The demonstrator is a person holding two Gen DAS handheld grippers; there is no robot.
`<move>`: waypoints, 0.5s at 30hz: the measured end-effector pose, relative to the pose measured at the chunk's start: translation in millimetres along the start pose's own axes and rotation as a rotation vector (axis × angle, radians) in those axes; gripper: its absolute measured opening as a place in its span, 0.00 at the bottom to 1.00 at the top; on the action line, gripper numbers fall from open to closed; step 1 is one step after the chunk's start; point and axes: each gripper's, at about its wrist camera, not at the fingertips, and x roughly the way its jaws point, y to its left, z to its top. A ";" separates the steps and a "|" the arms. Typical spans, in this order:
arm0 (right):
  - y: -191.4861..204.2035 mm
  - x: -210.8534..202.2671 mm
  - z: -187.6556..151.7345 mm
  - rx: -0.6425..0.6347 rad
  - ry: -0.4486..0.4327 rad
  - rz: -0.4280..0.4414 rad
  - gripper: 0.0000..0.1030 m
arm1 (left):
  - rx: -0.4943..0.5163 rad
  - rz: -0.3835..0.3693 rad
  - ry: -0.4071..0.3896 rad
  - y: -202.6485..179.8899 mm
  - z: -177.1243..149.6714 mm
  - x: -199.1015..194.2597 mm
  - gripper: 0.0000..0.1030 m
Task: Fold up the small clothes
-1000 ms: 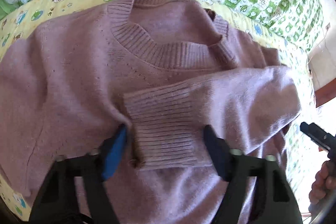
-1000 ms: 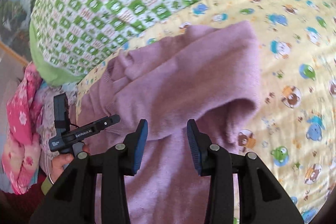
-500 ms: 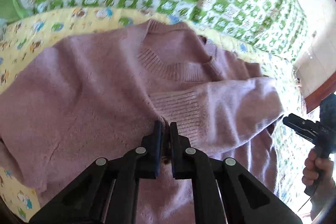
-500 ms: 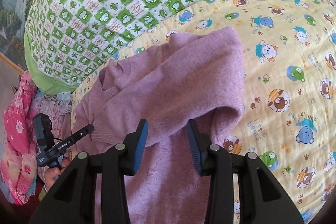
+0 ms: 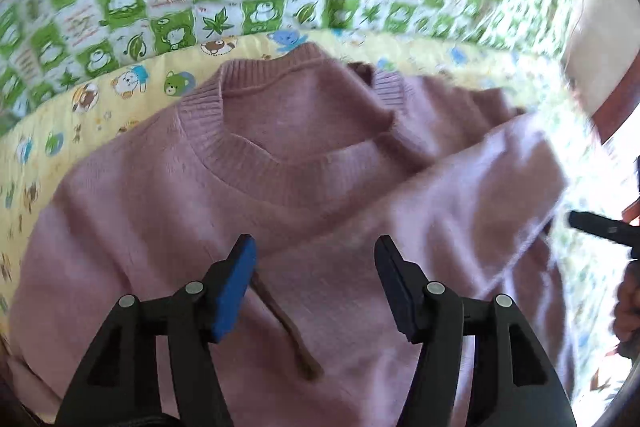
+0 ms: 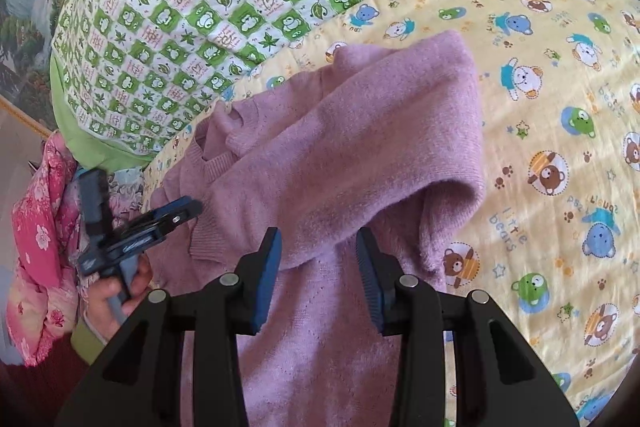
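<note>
Left wrist view: the left hand-held gripper (image 5: 314, 277) has just been opening its jaws and now hangs apart above the mauve sweater (image 5: 168, 211), nothing pinched between them. The sweater lies on the yellow bear-print sheet (image 5: 120, 87), 1 sleeve (image 5: 472, 195) folded across its chest.

Right wrist view: the right hand-held gripper (image 6: 318, 269) hovers parted over the folded sleeve (image 6: 360, 155), gripping nothing.
</note>
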 end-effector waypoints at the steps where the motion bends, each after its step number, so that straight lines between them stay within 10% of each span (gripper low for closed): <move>1: -1.3 -1.6 0.3 0.000 -0.004 -0.002 0.39 | 0.017 -0.003 0.014 1.3 3.2 4.3 0.64; 4: -7.0 -4.7 1.9 0.003 -0.013 -0.015 0.39 | 0.036 -0.086 0.072 6.4 3.7 15.5 0.66; 7: -14.8 -6.6 3.8 0.024 -0.026 -0.026 0.39 | 0.093 -0.114 0.126 -1.3 -1.1 25.8 0.08; 15: -21.5 -20.7 13.7 0.031 -0.070 -0.053 0.39 | 0.109 -0.140 -0.068 -19.3 -9.3 -54.0 0.02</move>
